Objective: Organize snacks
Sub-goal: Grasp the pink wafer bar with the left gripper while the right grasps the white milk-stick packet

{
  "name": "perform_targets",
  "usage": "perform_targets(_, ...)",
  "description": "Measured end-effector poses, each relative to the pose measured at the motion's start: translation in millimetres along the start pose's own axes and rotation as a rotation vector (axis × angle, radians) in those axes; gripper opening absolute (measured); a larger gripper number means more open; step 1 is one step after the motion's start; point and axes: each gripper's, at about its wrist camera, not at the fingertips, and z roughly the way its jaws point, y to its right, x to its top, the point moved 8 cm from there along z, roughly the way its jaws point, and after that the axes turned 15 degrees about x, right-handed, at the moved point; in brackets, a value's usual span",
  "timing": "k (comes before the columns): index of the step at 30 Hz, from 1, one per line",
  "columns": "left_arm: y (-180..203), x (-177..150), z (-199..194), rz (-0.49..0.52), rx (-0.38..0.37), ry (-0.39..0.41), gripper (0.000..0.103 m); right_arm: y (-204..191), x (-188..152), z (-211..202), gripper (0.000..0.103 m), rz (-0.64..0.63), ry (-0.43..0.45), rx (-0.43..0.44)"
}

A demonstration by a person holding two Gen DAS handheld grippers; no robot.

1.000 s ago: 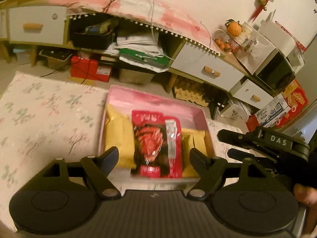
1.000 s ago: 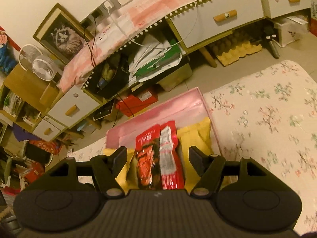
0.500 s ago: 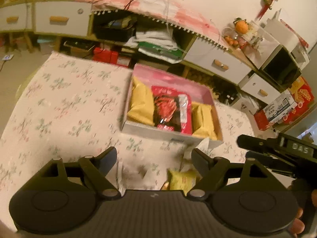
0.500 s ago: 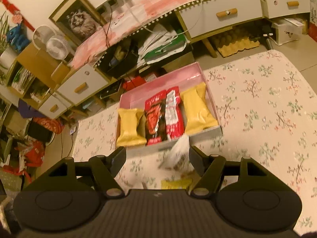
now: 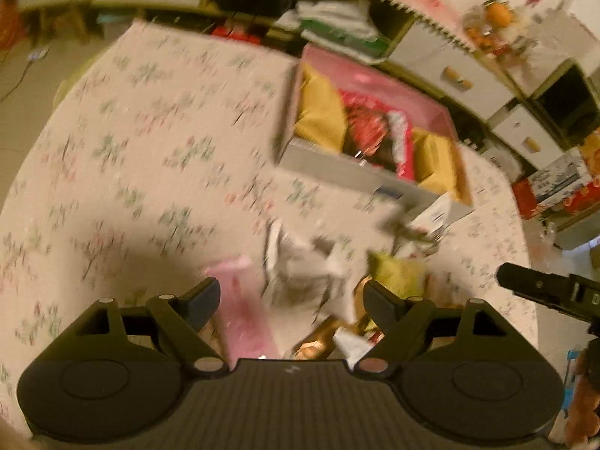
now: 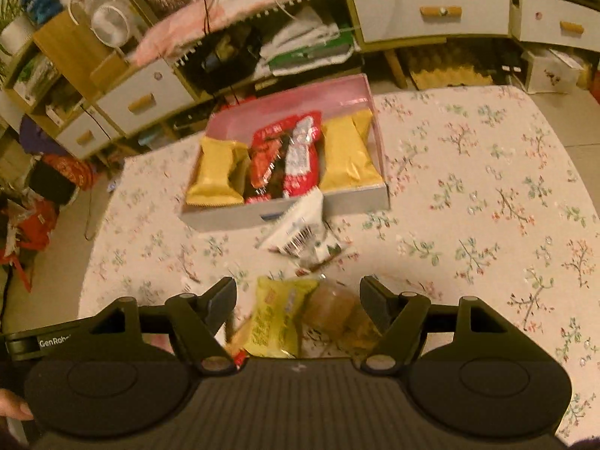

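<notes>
On a table (image 6: pixel 468 172) draped in a floral cloth, a shallow pink-lined box (image 6: pixel 348 92) holds two yellow packets (image 6: pixel 347 157) flanking a red snack bag (image 6: pixel 285 157), while a loose pile of snacks lies just in front of it. The right gripper (image 6: pixel 298 300) hovers above that pile with jaws spread wide and nothing between the pads; below it sit a yellow-green packet (image 6: pixel 277 318) and a round brownish item (image 6: pixel 330 309) in clear wrap, both partly cut off by the gripper body. A white wrapper (image 6: pixel 300 225) with a barcode leans against the box's front wall. The left gripper (image 5: pixel 290 294) likewise stands wide open and grips nothing, over a pink packet (image 5: pixel 242 311) and crumpled white wrappers (image 5: pixel 307 266); heavy motion blur in the left wrist view leaves these hard to identify, and a gold item beneath is mostly hidden. The right gripper's tip shows at that view's right edge. A fingertip shows at the lower left of the right wrist view.
</notes>
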Motion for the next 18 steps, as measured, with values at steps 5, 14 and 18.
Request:
perform_targets(5,-12.0,-16.4,16.1,-0.03,0.065,-0.068,0.087,5.2,-12.4,6.1,0.07,0.015,-0.053,-0.002)
perform_targets(14,-12.9,-34.9,40.4,-0.002,0.144,-0.101,0.073,-7.1,-56.1,31.8,0.058,0.044,-0.233,0.046)
perform_targets(18,-15.3,-36.4,44.1,-0.001,0.149,-0.095,0.056,-12.4,-73.1,38.8,0.054,0.042,-0.283,0.045)
